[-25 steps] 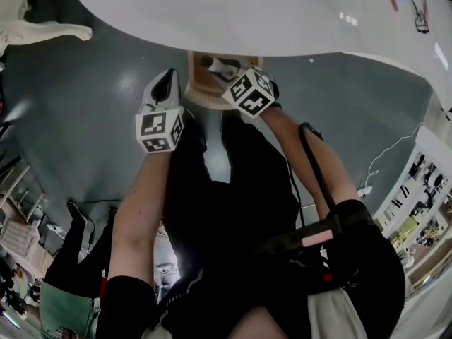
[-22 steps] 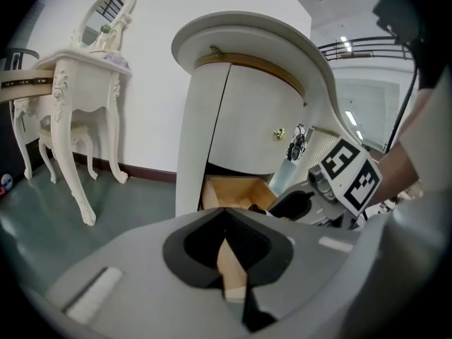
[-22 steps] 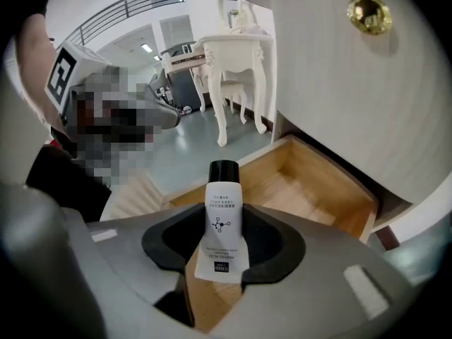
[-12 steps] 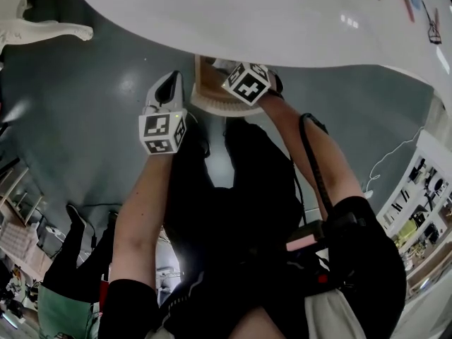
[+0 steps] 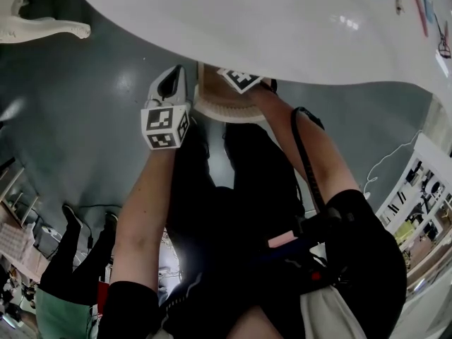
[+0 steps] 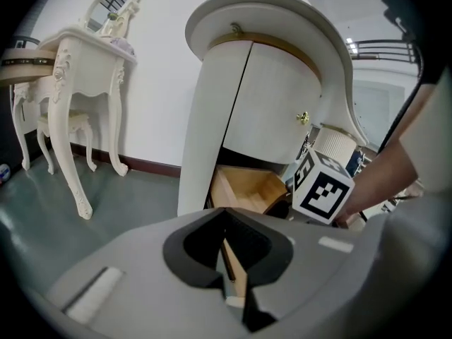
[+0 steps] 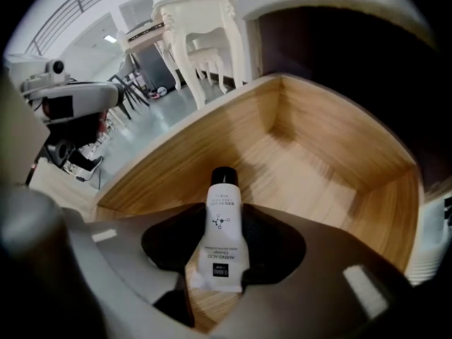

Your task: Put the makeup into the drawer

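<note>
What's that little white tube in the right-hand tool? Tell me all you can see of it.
The tube is a small white squeeze tube, plastic by its look, with a round black cap and dark print on its face. The right gripper holds its lower body between the jaws, crimped end nearest the camera, cap pointing away into the open wooden drawer. Only the jaws visibly touch it.

Showroom-like hall with ornate dressing table (image 6: 83, 69)

The drawer (image 7: 321, 179) is light grained wood, the makeup tube (image 7: 222, 240) smooth white plastic, black-capped.
</note>
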A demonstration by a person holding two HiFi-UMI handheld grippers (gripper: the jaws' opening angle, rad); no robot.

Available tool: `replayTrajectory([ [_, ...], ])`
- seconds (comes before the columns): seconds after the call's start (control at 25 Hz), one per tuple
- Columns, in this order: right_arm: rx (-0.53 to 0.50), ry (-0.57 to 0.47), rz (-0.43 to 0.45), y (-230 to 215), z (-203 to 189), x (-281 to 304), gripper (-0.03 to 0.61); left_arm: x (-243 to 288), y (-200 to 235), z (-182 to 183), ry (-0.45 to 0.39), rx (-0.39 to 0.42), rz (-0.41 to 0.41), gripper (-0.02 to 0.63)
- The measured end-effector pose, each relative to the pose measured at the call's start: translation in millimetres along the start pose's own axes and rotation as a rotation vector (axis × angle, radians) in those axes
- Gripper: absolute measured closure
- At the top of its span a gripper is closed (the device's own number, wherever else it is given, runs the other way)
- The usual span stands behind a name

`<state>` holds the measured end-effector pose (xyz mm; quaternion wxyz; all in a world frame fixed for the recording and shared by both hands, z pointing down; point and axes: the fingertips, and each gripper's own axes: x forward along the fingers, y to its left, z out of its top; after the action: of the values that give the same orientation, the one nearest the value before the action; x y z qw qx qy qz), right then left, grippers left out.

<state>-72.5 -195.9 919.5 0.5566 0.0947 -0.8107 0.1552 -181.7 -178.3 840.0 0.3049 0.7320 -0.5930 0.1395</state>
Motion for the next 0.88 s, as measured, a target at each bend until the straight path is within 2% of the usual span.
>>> replayTrajectory([
  [0.48,0.049,-0.04,-0.003,5.5,14.7,-24.2,0.399,-6.0,16.9,4.8,-0.02,-0.022,0.031,0.614],
  [0.52,0.053,-0.043,-0.003,5.8,15.7,-25.9,0.39,-8.2,17.4,6.4,-0.02,-0.026,0.033,0.614],
  [0.6,0.062,-0.047,-0.004,6.3,17.7,-29.1,0.318,-13.3,17.7,10.3,-0.022,-0.026,0.032,0.614],
  [0.64,0.067,-0.05,-0.004,6.6,18.8,-30.7,0.31,-16.3,18.1,12.5,-0.024,-0.021,0.032,0.614],
  [0.88,0.094,-0.065,-0.007,7.6,25.3,-39.2,0.336,-28.9,16.2,28.8,-0.04,-0.029,0.039,0.614],
])
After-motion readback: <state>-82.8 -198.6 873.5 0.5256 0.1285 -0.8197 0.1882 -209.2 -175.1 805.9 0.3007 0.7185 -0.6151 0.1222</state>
